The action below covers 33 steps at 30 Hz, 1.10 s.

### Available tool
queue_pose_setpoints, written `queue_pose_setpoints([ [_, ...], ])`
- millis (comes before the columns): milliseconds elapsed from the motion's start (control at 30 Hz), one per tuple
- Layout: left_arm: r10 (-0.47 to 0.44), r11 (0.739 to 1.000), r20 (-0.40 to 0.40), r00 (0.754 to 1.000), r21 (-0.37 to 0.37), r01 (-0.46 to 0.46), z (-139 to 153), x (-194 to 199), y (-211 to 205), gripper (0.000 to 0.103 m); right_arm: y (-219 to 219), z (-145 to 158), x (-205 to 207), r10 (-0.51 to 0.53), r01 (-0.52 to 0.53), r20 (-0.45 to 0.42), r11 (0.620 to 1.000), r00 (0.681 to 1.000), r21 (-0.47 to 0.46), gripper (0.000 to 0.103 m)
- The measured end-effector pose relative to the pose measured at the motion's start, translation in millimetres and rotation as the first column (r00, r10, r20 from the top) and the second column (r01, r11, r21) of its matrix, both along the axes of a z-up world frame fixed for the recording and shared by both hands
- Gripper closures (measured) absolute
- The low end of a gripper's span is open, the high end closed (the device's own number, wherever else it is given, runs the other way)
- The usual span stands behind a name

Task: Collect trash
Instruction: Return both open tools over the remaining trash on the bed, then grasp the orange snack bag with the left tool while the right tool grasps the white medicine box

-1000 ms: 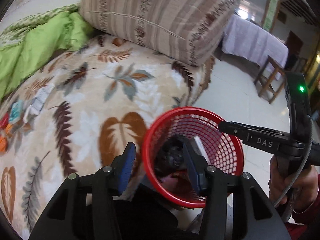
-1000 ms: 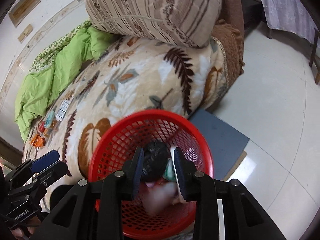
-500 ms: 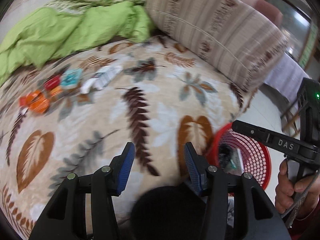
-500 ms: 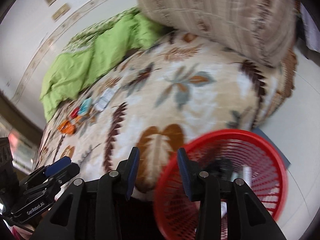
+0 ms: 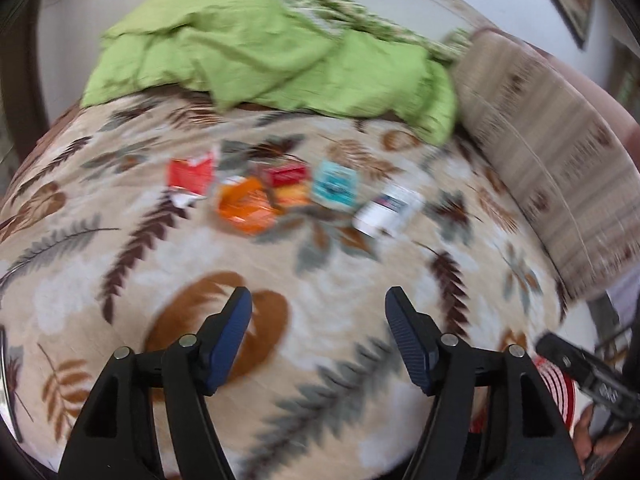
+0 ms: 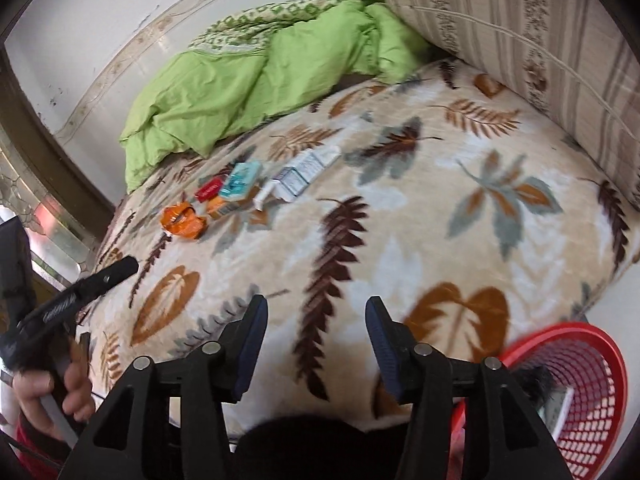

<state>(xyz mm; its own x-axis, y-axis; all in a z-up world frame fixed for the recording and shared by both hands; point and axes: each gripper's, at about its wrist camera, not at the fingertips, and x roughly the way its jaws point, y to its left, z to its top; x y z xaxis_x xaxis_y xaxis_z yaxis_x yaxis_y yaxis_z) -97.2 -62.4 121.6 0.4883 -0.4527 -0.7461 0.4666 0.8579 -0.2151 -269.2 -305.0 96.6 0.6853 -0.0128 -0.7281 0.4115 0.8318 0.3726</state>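
Left wrist view shows the left gripper (image 5: pixel 318 306) above a bed (image 5: pixel 340 280) covered with a leaf-patterned blanket; its jaws are spread and opening, with nothing between them. Further up the bed lies the trash in a loose row: a red-and-white wrapper (image 5: pixel 191 176), an orange wrapper (image 5: pixel 244 206), a small red box (image 5: pixel 287 173), a teal packet (image 5: pixel 335 186) and a white box (image 5: pixel 386 210). This view is blurred, so the labels cannot be read. Behind the trash lies a crumpled green quilt (image 5: pixel 272 56), and a striped pillow (image 5: pixel 552 168) is at the right. Right wrist view shows the right gripper (image 6: pixel 316 320) over the same blanket, also with its jaws apart and opening, and empty. A red mesh basket (image 6: pixel 592 392) stands at the lower right beside the bed, with some dark and white things already inside. At the left edge of this view a hand (image 6: pixel 48 396) holds the handle of the other gripper. The trash is well apart from both grippers.
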Motion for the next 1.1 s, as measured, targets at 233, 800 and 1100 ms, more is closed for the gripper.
queue_pose_setpoints([
  [233,0.124,0.992,-0.101,0.987,0.0,-0.125,-22.1,81.7,12.0,0.032,4.6,2.4,22.7,0.027,-0.027,0.009,1.0,1.0,0.008,0.047],
  [800,0.183,0.983,-0.162,0.97,0.044,-0.179,-91.5,164.9,-22.6,0.051,-20.5,-13.5,53.8,0.003,-0.001,-0.035,0.999,0.999,0.045,0.047],
  [1100,0.179,0.984,-0.027,0.983,-0.007,-0.179,-49.9,84.8,2.3,0.051,-38.1,-19.7,129.1,-0.03,0.034,-0.031,0.993,0.999,0.117,0.036],
])
